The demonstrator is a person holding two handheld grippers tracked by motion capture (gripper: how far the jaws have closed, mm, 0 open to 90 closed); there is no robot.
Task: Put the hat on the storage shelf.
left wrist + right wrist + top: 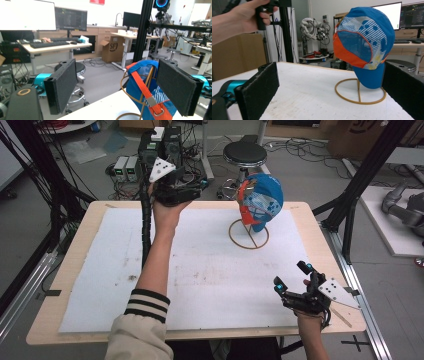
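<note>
Toward the far right of the white-covered wooden worktop point(115, 270) stands the blue and orange mesh-panelled cap point(261, 200), seated on a thin brass-coloured wire stand with a ring base point(248, 236). The left tool point(172, 190) is held raised at the far edge of the worktop, to the left of the cap and apart from it; in the left gripper view its two black padded jaws stand wide with nothing between them, and the cap point(147, 92) with its orange strap lies ahead and toward the right-hand jaw, not yet between the pads. The right tool point(292, 277) rests low at the near right corner, well apart from the cap; in the right gripper view its jaws are also spread and empty, and the cap point(364, 37) rises straight ahead on the stand point(359, 93). Judged from the high view, the left tool is the nearer of the two. The cap's long axis runs from the crown at top to the brim pointing down. A grasp from the left would likely call for a sideways travel to the right, so the pads straddle the fabric rather than the wire.
</note>
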